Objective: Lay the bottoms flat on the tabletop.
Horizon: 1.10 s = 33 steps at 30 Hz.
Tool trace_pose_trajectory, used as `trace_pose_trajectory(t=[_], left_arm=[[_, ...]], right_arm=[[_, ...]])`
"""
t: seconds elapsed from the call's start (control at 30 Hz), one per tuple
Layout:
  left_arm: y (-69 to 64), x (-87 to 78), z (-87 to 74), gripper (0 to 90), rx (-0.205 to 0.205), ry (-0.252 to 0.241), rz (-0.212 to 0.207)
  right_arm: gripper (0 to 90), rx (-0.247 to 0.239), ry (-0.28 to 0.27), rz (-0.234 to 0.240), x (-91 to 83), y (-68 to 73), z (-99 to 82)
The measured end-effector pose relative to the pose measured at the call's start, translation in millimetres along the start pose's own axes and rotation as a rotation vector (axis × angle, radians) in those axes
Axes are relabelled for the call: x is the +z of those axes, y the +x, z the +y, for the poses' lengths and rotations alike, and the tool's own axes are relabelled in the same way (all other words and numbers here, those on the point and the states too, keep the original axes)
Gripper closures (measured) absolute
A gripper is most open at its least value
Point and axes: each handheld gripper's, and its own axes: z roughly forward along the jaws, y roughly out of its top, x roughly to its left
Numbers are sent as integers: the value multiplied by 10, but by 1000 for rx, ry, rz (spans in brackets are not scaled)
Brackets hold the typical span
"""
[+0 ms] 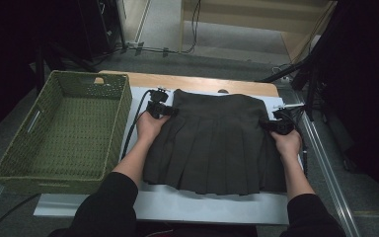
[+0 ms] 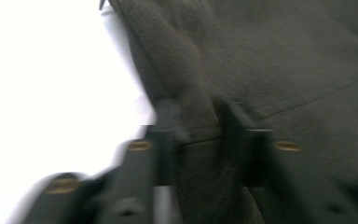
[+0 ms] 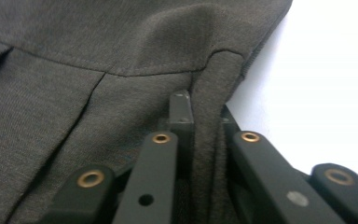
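Lying flat on the white tabletop (image 1: 177,207), just right of the green woven basket (image 1: 64,133), the dark pleated skirt (image 1: 217,148) has its waistband at the far edge and its hem toward the person. It looks like a light, soft woven cloth that will sag and fold wherever it is not supported, neither slippery nor fragile. The stitched waistband is its thickest and firmest part, so the two side edges just below that band seem the sound places to grip; a hold lower on the pleats would likely let the upper part flop over.

At the skirt's left edge, the left claw (image 1: 164,110) sits near the waistband corner, the hand (image 1: 150,126) behind it resting low on the tabletop with the forearm running back toward the person. In the left gripper view, blurred, the left claw (image 2: 200,126) has a raised ridge of fabric between its jaws and appears pressed onto it.

At the skirt's right edge, the right claw (image 1: 271,126) lies level and points inward at the cloth, its hand (image 1: 287,143) just behind it. The right gripper view shows this claw (image 3: 205,116) pinching a fold of the side seam tightly, jaws close together on the cloth.
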Motion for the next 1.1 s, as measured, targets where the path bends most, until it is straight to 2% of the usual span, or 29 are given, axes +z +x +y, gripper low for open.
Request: trace_pose_trajectory(t=[0.07, 0.1, 0.27, 0.33, 0.4, 0.43, 0.47, 0.5, 0.53, 0.6, 0.67, 0.77, 0.87, 1.0, 1.1], left_arm=[[-20, -80, 38, 820, 9, -23, 11], [-18, -161, 72, 824, -2, -51, 8], [-16, -536, 218, 825, -1, -166, 23], [-3, -676, 267, 824, -5, -214, 29], [-4, -748, 293, 807, 12, -254, 57], [1, -738, 297, 752, 8, -253, 65], [11, -717, 298, 657, -8, -229, 65], [16, -706, 290, 595, -14, -213, 65], [18, -693, 279, 549, -20, -199, 67], [20, -665, 267, 440, -32, -159, 53], [-3, -657, 251, 381, -24, -126, 50], [-51, -666, 199, 355, -35, -102, 14], [-103, -722, 121, 353, -31, -105, -3], [-168, -785, 8, 348, 11, -90, 20], [-201, -814, -62, 325, 15, -76, 13]], right_arm=[[844, 11, -12, -2, -63, 0, 49], [845, 12, -30, 3, -99, -3, 71], [847, -51, -87, 0, -373, 87, 323], [847, -69, -131, 1, -472, 144, 427], [834, -75, -174, 13, -531, 178, 509], [733, -67, -176, 7, -524, 179, 535], [553, -48, -175, -10, -481, 176, 549], [456, -35, -145, -29, -431, 170, 557], [432, -28, -108, -51, -393, 171, 552], [409, -28, -96, -55, -364, 168, 506], [412, -12, -101, -16, -364, 158, 458], [414, -11, -105, 8, -386, 187, 397], [424, -17, -110, 37, -417, 242, 326], [424, -31, -118, 66, -476, 332, 213], [424, -29, -116, 95, -504, 374, 140]])
